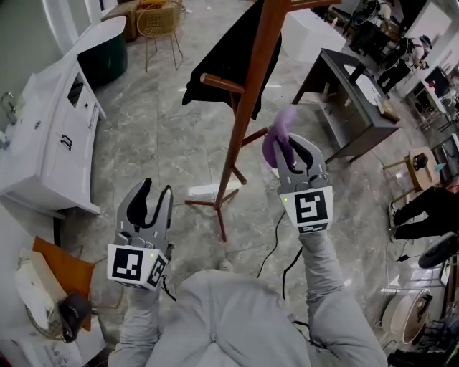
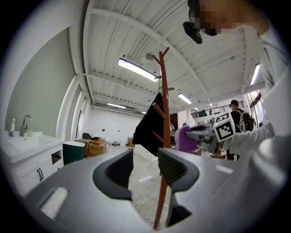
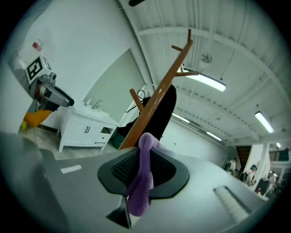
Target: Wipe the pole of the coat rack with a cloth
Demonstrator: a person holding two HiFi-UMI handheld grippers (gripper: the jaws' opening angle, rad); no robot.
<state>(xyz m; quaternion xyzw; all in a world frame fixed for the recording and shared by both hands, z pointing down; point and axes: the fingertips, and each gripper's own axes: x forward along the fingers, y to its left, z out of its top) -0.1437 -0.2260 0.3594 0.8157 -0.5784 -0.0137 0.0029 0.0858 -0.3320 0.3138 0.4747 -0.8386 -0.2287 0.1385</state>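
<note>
The coat rack's brown wooden pole (image 1: 247,100) rises from a tripod foot on the stone floor, with a black garment (image 1: 229,57) hung on it. My right gripper (image 1: 295,154) is shut on a purple cloth (image 1: 278,136), held just right of the pole beside a lower peg; whether the cloth touches the wood I cannot tell. In the right gripper view the cloth (image 3: 143,177) hangs between the jaws with the pole (image 3: 157,102) behind it. My left gripper (image 1: 154,197) stands open and empty, left of the rack's foot. The left gripper view shows the pole (image 2: 163,113) and cloth (image 2: 184,139).
A white sink cabinet (image 1: 50,136) lines the left side. A dark desk (image 1: 358,100) stands at the right behind the rack, and a wicker chair (image 1: 159,21) at the back. A black cable (image 1: 276,236) trails over the floor. A person (image 1: 423,208) crouches at far right.
</note>
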